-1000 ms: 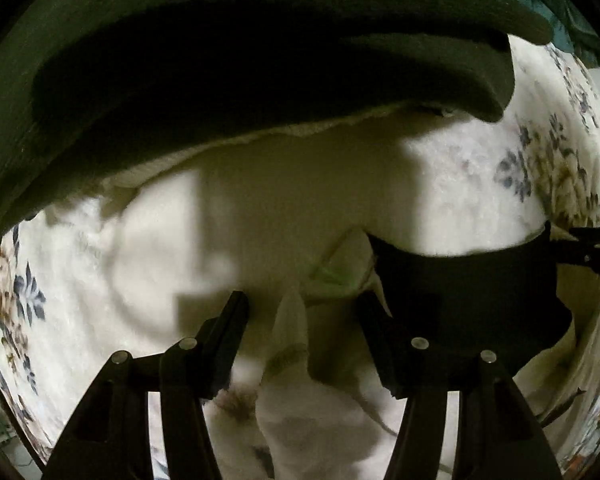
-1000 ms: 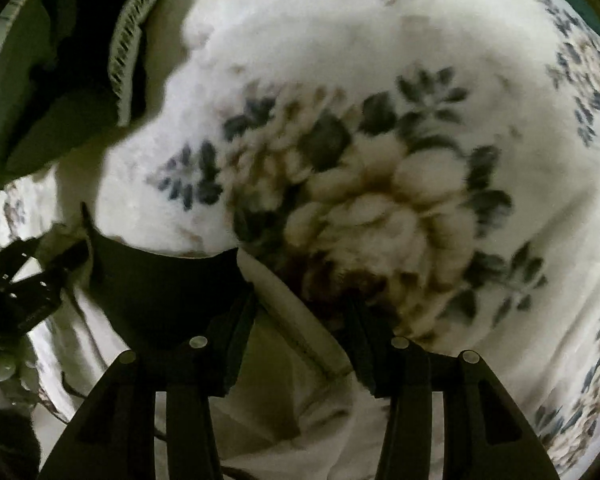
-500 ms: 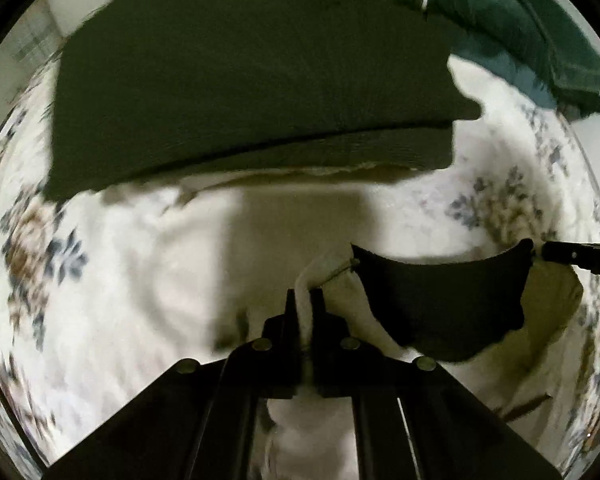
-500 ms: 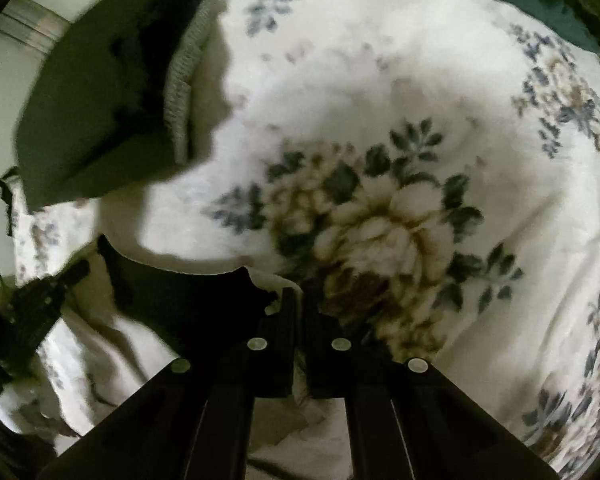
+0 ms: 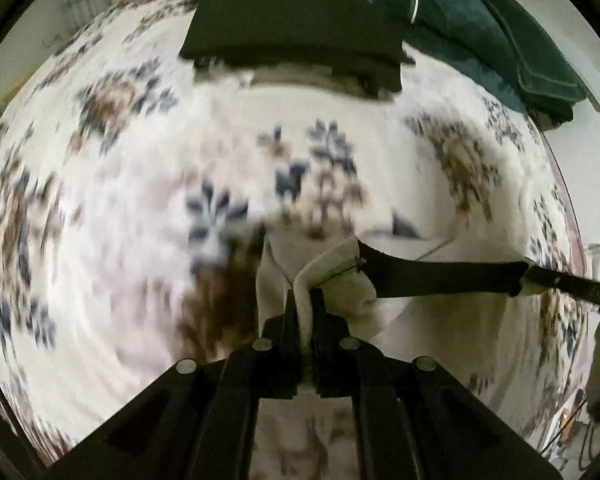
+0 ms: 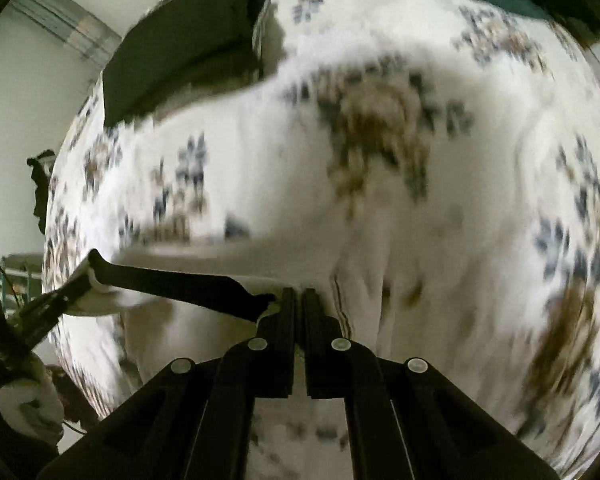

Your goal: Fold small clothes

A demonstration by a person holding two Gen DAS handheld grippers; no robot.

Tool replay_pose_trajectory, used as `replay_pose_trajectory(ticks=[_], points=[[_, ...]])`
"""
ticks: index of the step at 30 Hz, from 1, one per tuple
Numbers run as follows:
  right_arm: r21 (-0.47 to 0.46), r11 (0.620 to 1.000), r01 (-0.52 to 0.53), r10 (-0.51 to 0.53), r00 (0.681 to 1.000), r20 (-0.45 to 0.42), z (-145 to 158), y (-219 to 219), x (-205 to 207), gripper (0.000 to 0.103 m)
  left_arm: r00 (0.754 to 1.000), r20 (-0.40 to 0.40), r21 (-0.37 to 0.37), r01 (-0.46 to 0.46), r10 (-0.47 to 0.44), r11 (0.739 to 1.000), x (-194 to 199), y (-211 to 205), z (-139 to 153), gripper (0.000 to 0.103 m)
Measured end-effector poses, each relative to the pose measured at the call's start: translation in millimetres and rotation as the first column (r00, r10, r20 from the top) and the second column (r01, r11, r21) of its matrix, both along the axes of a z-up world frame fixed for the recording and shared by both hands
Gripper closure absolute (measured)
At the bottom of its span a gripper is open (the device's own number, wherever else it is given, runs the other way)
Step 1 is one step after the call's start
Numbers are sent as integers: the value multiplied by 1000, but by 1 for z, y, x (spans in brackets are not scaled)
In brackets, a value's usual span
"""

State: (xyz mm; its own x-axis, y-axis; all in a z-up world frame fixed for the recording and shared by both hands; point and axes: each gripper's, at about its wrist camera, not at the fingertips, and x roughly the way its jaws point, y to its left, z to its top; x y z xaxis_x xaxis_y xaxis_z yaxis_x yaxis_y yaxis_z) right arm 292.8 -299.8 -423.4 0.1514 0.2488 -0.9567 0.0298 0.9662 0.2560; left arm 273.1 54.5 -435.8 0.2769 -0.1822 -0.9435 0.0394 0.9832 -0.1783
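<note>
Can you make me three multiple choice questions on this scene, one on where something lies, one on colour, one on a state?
1. Where does the folded dark garment lie?
A. at the far side of the floral blanket
B. between the left gripper's fingers
C. on the floor

2. What colour is the band stretched between the two grippers?
A. red
B. black
C. yellow

3. How does the left gripper stand?
A. wide open above the blanket
B. open around the teal towel
C. shut on the white cloth

Answers:
1. A, it rests on the blanket's far edge, beside the teal towel.
2. B, the taut strip from the left gripper to the right gripper is black.
3. C, its fingers pinch a fold of white cloth.
</note>
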Motion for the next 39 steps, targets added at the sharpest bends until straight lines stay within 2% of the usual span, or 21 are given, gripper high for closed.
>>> replay_pose_trajectory(ticks=[5, 9, 10, 11, 12, 13, 14, 16, 18, 20, 21, 24, 27, 28, 29, 30, 31, 34, 36, 38, 39], points=[[-49, 998, -25, 22, 998, -53, -31, 4, -63, 100, 997, -73, -18, -22, 21, 1000, -48, 0, -22, 99], [-54, 998, -43, 36, 991, -126, -45, 0, -91, 97, 987, -156, -39, -35, 29, 999, -74, 9, -38, 95], [-42, 998, -43, 36, 988, -149, -47, -2, -95, 94, 985, -167, -40, -44, 37, 998, -82, 15, -38, 83], [-26, 999, -43, 37, 982, -186, -50, -6, -101, 88, 984, -173, -45, -58, 49, 997, -88, 21, -38, 69], [-23, 999, -38, 32, 977, -210, -52, -10, -105, 74, 981, -180, -60, -80, 68, 995, -93, 29, -37, 63], [-19, 999, -29, 24, 973, -231, -52, -15, -109, 67, 978, -188, -74, -107, 92, 991, -97, 38, -36, 57], [4, 1000, 0, 1, 971, -239, -50, -25, -114, 63, 973, -197, -84, -141, 122, 986, -99, 47, -34, 57], [43, 997, 64, -52, 970, -239, -44, -41, -115, 63, 962, -205, -116, -209, 182, 971, -95, 64, -31, 56], [114, 978, 175, -146, 963, -225, -36, -63, -108, 61, 955, -182, -151, -263, 235, 953, -84, 75, -25, 56], [173, 949, 262, -227, 953, -200, -34, -79, -98, 55, 950, -158, -189, -295, 268, 937, -66, 79, -22, 48], [200, 931, 306, -273, 945, -178, -34, -86, -90, 54, 949, -150, -218, -305, 277, 927, -51, 77, -24, 47], [248, 884, 397, -370, 917, -148, -46, -97, -62, 53, 953, -152, -250, -293, 261, 923, -16, 64, -38, 47], [264, 852, 452, -409, 890, -203, -71, -98, -40, 53, 967, -173, -233, -226, 189, 946, 18, 42, -62, 47], [274, 845, 459, -409, 885, -223, -76, -96, -36, 53, 972, -165, -209, -197, 164, 958, 26, 36, -68, 50], [283, 840, 463, -406, 882, -238, -81, -94, -35, 58, 977, -146, -189, -180, 154, 965, 30, 32, -70, 75], [289, 838, 464, -412, 883, -223, -79, -94, -35, 90, 980, -136, -185, -169, 145, 968, 35, 30, -73, 93], [281, 841, 463, -418, 885, -206, -75, -93, -38, 98, 979, -143, -187, -168, 142, 968, 39, 29, -75, 97], [229, 838, 494, -471, 869, -151, -61, -98, -46, 98, 980, -124, -188, -178, 156, 966, 54, 34, -75, 97], [198, 827, 526, -499, 849, -173, -67, -104, -51, 98, 974, -155, -221, -195, 163, 956, 64, 38, -83, 97], [204, 831, 517, -478, 852, -211, -74, -102, -52, 98, 966, -200, -242, -208, 161, 948, 70, 40, -91, 93], [222, 827, 517, -470, 852, -232, -75, -100, -53, 93, 964, -214, -247, -210, 158, 946, 70, 41, -90, 92]])
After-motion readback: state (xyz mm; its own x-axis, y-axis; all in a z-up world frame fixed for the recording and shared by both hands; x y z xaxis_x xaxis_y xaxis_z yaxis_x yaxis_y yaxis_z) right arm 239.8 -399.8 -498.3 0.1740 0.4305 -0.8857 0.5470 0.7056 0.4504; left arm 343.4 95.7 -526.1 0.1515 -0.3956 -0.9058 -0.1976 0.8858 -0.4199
